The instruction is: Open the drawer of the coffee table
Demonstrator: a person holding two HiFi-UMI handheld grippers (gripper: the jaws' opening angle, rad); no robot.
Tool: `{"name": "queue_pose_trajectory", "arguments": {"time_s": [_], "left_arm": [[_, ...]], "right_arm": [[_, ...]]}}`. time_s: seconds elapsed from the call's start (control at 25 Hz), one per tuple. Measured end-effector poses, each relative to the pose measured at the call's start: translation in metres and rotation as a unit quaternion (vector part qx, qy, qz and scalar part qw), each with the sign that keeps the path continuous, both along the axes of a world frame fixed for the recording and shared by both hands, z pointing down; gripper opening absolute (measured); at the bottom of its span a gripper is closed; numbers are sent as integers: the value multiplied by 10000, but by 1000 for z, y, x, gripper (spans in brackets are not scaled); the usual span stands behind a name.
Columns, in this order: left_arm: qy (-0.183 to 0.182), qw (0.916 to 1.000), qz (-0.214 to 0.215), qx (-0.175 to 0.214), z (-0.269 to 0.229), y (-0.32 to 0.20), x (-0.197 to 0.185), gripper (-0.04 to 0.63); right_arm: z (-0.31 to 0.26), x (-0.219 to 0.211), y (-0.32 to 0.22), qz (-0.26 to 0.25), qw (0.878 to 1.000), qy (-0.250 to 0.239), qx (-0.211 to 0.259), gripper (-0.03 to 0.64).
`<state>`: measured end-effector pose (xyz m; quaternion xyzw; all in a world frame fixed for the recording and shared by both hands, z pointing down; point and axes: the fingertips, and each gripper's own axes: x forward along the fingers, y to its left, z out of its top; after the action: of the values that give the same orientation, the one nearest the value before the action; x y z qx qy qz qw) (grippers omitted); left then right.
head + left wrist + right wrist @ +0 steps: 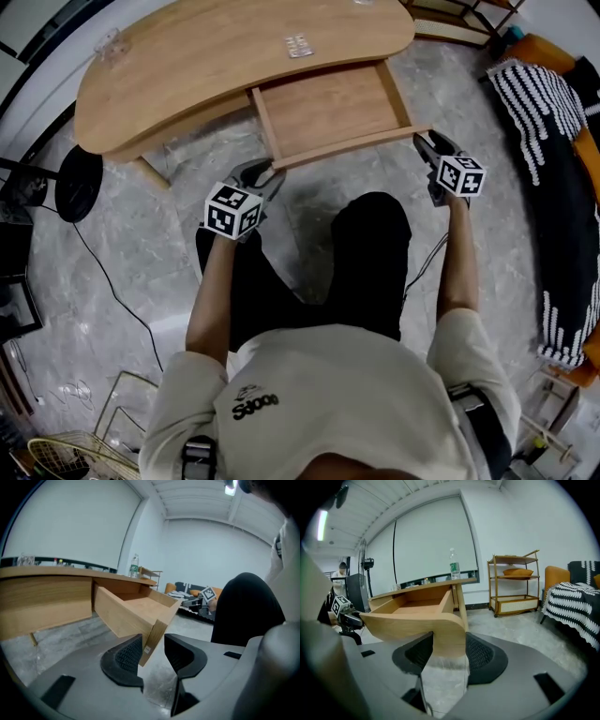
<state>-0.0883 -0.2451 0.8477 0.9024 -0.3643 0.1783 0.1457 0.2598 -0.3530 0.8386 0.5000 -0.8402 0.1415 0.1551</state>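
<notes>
Drawer (328, 108) open under the worktop (187, 66).
Left tool (152, 641) and right tool (449, 641) gape astride its front corners; knees (375, 225) crowd behind.

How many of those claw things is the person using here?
2. The left claw is at the left end of the drawer front; the right claw is at its right end. None seem hidden.
</notes>
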Motion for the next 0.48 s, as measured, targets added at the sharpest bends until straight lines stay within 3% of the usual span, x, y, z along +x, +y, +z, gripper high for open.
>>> {"name": "queue_pose_trajectory", "arguments": {"time_s": [0.16,0.32,0.48], "left_arm": [[-413,9983,187,378,-8,4,-27,172],[-239,9968,-329,693,-35,-10,-68,110],[-274,9879,-945,1202,-78,-32,-96,32]], "right_arm": [[-26,13,5,64,9990,-173,414,199],[-58,24,0,196,9968,-82,772,167],[-98,18,-10,288,9917,258,1222,84]]}}
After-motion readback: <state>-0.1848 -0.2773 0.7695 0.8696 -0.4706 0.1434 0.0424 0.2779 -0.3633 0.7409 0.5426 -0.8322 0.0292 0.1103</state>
